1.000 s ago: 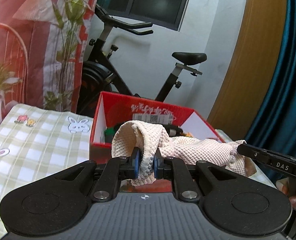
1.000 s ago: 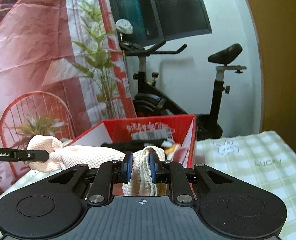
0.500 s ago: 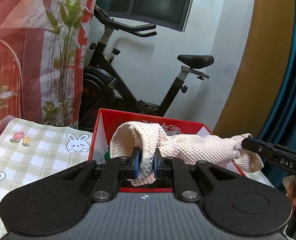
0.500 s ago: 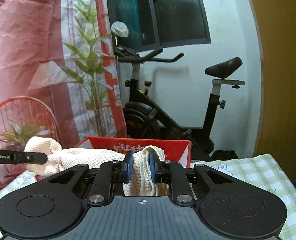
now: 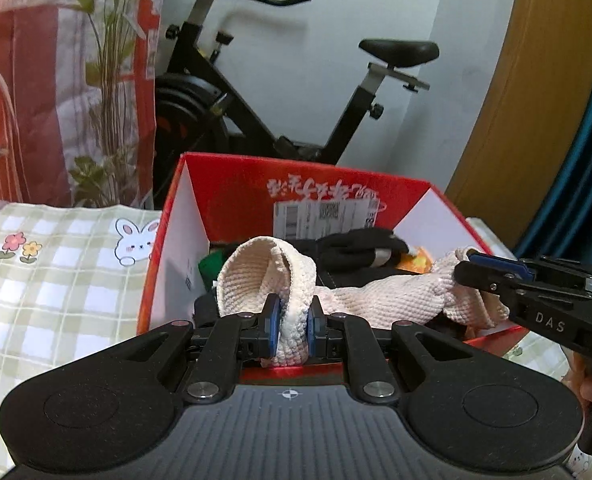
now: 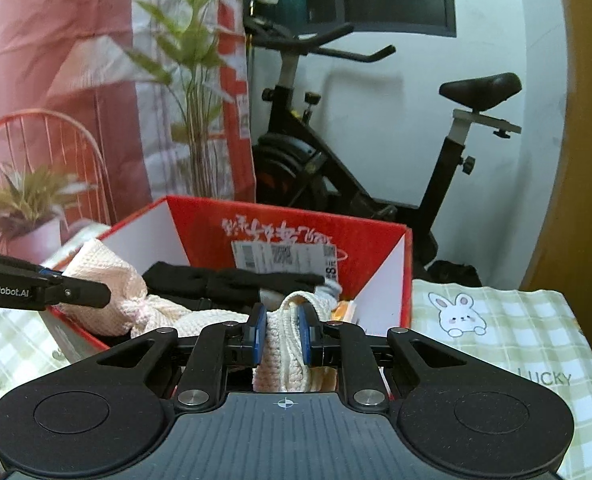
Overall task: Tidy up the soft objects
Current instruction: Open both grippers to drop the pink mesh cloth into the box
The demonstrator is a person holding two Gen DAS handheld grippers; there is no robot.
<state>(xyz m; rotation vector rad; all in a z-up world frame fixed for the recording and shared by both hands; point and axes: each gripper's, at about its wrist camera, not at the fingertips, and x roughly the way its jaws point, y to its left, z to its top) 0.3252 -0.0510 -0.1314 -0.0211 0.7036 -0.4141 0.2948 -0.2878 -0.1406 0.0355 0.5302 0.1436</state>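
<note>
A cream knitted cloth (image 5: 392,298) stretches between my two grippers, low over the open red box (image 5: 232,196). My left gripper (image 5: 290,324) is shut on one end of the cloth. My right gripper (image 6: 280,334) is shut on the other end of the cloth (image 6: 280,356). In the left wrist view the right gripper (image 5: 492,276) comes in from the right. In the right wrist view the left gripper (image 6: 72,290) comes in from the left. The red box (image 6: 296,228) holds a black glove (image 6: 232,280) and other soft items.
The box stands on a green checked tablecloth with bunnies (image 5: 56,264), which also shows in the right wrist view (image 6: 496,340). A black exercise bike (image 5: 256,112) stands behind the box. A potted plant (image 6: 28,204) and a red patterned curtain (image 6: 56,60) are at the left.
Both grippers have come down with the cloth, from above the box rim to just over the items inside it. Both stayed shut on the cloth.
</note>
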